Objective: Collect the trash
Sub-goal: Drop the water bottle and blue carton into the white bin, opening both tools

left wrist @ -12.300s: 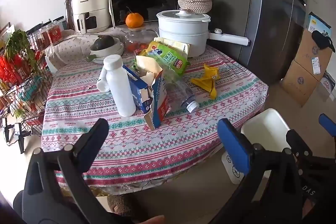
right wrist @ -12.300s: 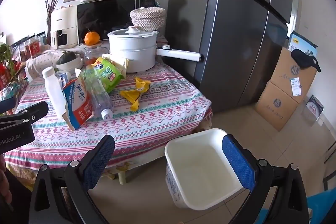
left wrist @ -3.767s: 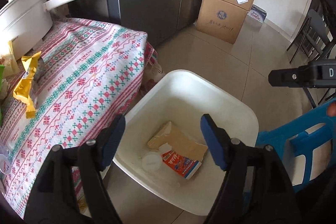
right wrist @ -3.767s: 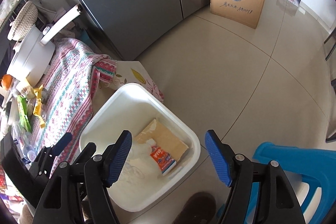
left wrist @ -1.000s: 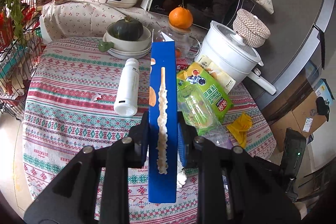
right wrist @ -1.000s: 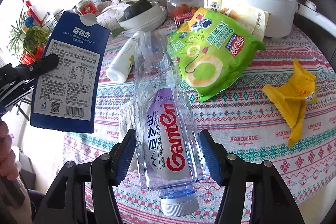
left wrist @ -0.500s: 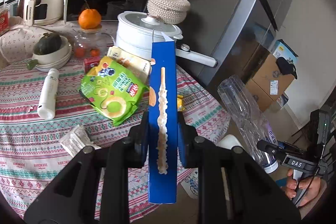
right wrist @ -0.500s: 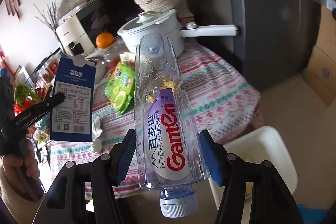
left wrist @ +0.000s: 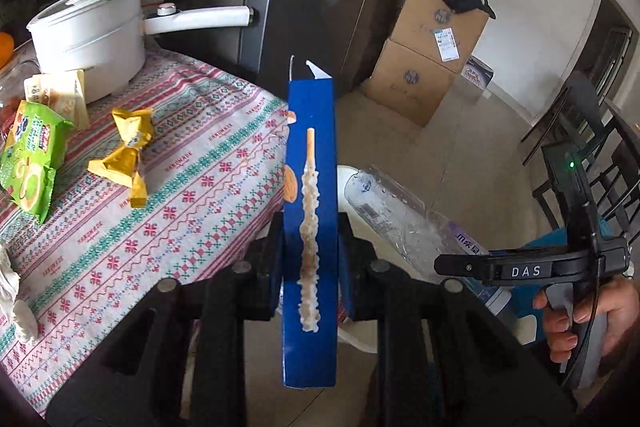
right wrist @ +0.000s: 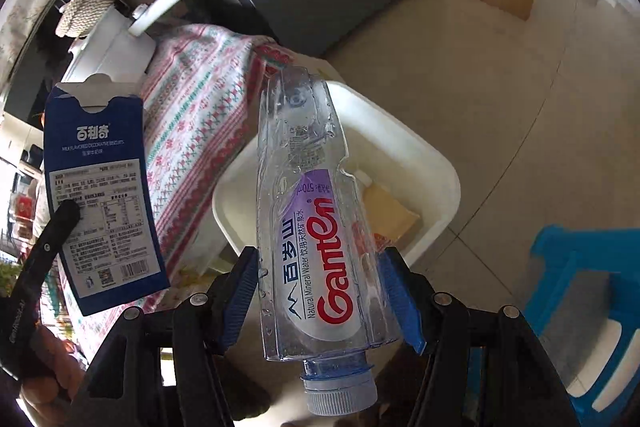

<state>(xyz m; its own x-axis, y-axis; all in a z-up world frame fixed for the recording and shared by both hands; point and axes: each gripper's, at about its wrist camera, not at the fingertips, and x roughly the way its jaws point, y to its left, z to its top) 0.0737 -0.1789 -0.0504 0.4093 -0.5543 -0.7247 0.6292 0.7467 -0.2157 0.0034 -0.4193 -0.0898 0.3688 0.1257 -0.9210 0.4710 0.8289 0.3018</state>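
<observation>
1. Progress: mid-task. Left gripper (left wrist: pixel 311 247) clamps a flat blue cardboard biscuit box (left wrist: pixel 311 187); right gripper (right wrist: pixel 320 303) squeezes a crushed clear plastic water bottle (right wrist: pixel 316 239) above the bin.
2. White plastic bin (right wrist: pixel 436 163) on the floor beside the table: holds a tan carton; other contents obscured.
3. Remaining on the patterned tablecloth (left wrist: pixel 192 187): yellow wrapper (left wrist: pixel 126 151), green snack bag (left wrist: pixel 28 163).

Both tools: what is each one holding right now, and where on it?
The left tool clamps the blue biscuit box across its narrow sides, near mid-length. The right tool grips the crushed water bottle around its labelled body, cap end toward the camera.
</observation>
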